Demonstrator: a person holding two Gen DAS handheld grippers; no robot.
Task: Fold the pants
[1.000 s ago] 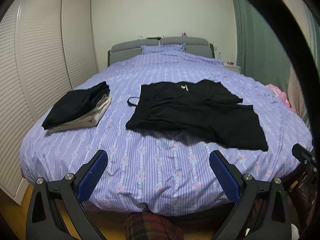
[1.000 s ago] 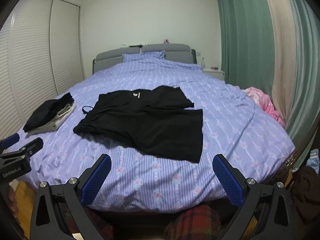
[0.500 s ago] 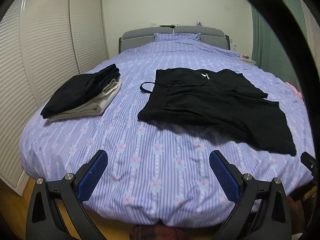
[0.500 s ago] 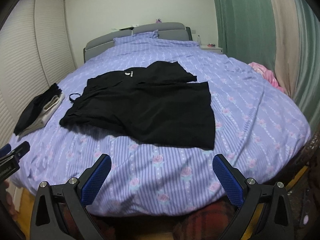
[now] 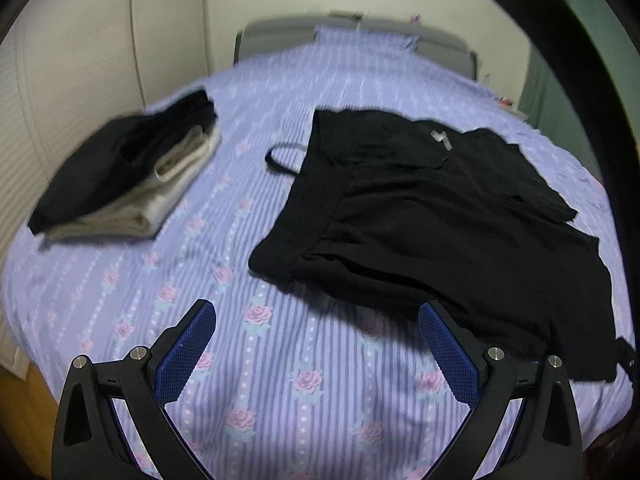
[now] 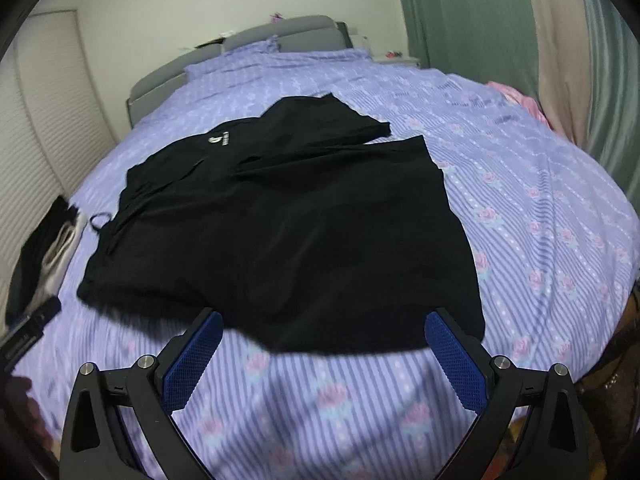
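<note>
Black pants (image 5: 432, 216) lie spread flat on a lilac striped bedspread (image 5: 280, 360), waistband to the left with a drawstring loop (image 5: 280, 156) sticking out. They also show in the right wrist view (image 6: 288, 232), legs reaching toward the right. My left gripper (image 5: 316, 344) is open and empty, just short of the pants' near edge at the waist side. My right gripper (image 6: 324, 344) is open and empty, at the near hem of the pant leg.
A folded stack of black and cream clothes (image 5: 124, 172) sits at the bed's left side. The grey headboard (image 6: 280, 36) is at the far end. Green curtains (image 6: 480, 20) and a pink cloth (image 6: 516, 100) are on the right. White wardrobe doors (image 5: 80, 60) stand left.
Both grippers have moved forward and down over the bed toward the pants, which now look much closer. Both stay open.
</note>
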